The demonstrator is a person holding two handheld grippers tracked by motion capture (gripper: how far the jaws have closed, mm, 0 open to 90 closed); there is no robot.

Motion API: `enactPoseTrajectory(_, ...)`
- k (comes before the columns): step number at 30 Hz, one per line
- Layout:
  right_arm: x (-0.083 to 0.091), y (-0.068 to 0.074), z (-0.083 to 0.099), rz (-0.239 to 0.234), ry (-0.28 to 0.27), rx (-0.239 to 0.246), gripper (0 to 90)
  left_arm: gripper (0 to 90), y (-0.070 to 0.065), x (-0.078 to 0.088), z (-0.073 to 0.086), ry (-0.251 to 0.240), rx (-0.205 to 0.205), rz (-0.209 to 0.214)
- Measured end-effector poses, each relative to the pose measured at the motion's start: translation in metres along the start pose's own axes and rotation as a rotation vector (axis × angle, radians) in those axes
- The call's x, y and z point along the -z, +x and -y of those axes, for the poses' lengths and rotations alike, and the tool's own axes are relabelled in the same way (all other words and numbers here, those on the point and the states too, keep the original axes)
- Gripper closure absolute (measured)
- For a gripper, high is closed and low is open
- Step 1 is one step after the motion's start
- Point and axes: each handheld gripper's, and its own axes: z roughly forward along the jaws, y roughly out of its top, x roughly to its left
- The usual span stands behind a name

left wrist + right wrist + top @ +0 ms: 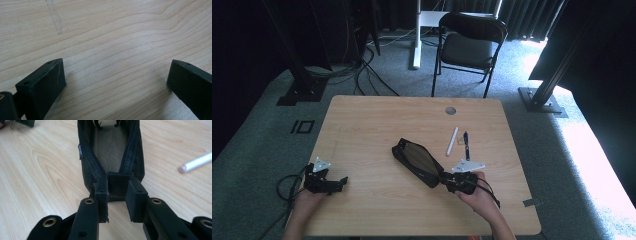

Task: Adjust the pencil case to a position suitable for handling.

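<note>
A black mesh pencil pouch [416,161] lies open on the wooden table [377,120], slanting from the centre toward the near right. My right gripper [446,179] is shut on the pouch's near end. In the right gripper view its two pads [102,192] pinch the end tab of the pouch [110,150], whose unzipped mouth stretches away. A white pen [452,141] and a dark pen [466,145] lie just right of the pouch. My left gripper [343,181] rests at the near left of the table, open, with bare wood between its jaws [116,75].
A black folding chair [469,45] stands beyond the table's far edge, beside a white post [416,35]. Cables run over the carpet at the far left. A round grommet hole [450,110] sits near the table's far edge. The white pen's tip [195,163] lies right of the pouch.
</note>
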Motion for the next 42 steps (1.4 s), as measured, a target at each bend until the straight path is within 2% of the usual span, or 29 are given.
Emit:
enactPoseTrajectory(15, 0.028, -0.005, 0.019, 0.042, 0.012, 0.007, 73.1, 2.1, 0.000, 0.000, 0.000, 0.000, 0.000, 0.000)
enactPoseTrajectory(21, 0.036, -0.008, 0.028, 0.046, 0.011, -0.022, 72.9, 2.1, 0.000, 0.000, 0.000, 0.001, -0.002, 0.000)
enactPoseTrajectory(25, 0.048, -0.010, 0.038, 0.069, 0.004, -0.036, 73.0, 2.1, 0.000, 0.000, 0.000, 0.000, -0.002, 0.000)
enactPoseTrajectory(30, 0.055, -0.013, 0.043, 0.109, 0.015, -0.051, 70.2, 2.1, 0.000, 0.000, 0.000, 0.000, -0.002, 0.000)
enactPoseTrajectory(32, 0.057, -0.014, 0.042, 0.101, 0.002, -0.072, 64.0, 2.1, 0.000, 0.000, 0.000, 0.000, -0.002, 0.000)
enactPoseTrajectory(37, 0.066, -0.020, 0.037, 0.108, -0.044, -0.093, 59.2, 2.1, 0.000, 0.000, 0.000, 0.000, -0.002, 0.000)
enactPoseTrajectory(40, 0.073, -0.027, 0.033, 0.134, -0.073, -0.099, 57.6, 2.1, 0.000, 0.000, 0.000, 0.000, -0.002, -0.001)
enactPoseTrajectory(42, 0.077, -0.031, 0.031, 0.135, -0.097, -0.110, 55.8, 2.1, 0.000, 0.000, 0.000, 0.000, -0.002, 0.000)
